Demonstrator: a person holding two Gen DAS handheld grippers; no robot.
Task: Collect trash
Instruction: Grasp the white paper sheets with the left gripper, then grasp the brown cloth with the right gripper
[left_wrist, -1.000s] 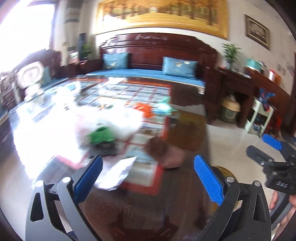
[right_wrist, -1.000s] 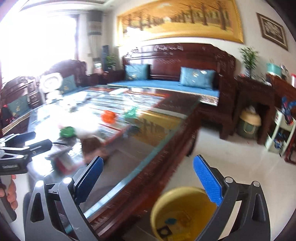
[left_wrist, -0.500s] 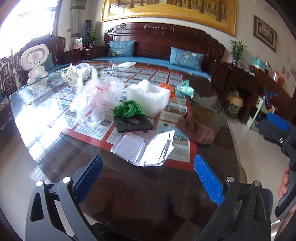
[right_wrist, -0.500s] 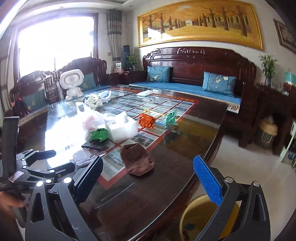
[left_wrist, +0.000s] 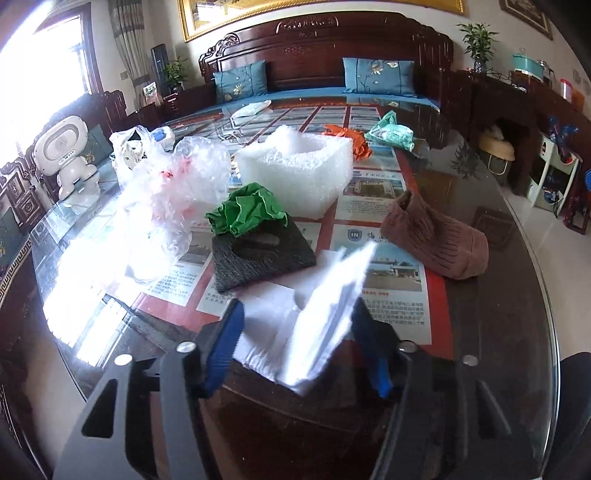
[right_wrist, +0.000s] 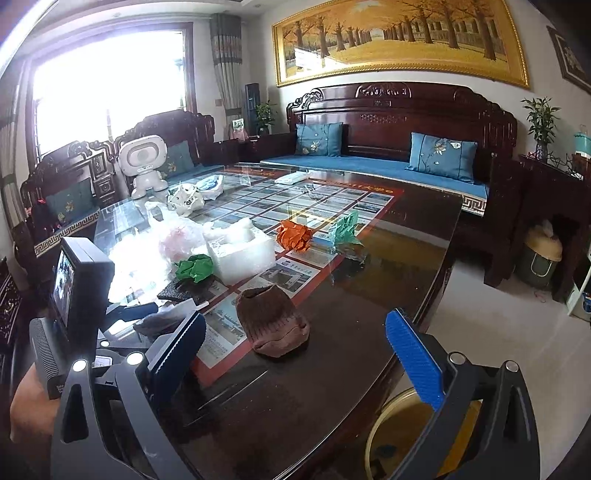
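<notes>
On the glass bench (left_wrist: 509, 332), our left claw (left_wrist: 295, 343) is closing around white paper (left_wrist: 317, 325), whose raised flap stands between its jaws. Our right claw (right_wrist: 295, 350) hangs open and empty above a brown sock (right_wrist: 271, 323); a yellow bin (right_wrist: 402, 435) sits below.

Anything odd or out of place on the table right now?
One item: a brown knitted sock lies on the glass-topped table among packaging scraps, clothing rather than obvious trash. The left gripper is closing around folded white paper, whose one side stands up askew.
</notes>
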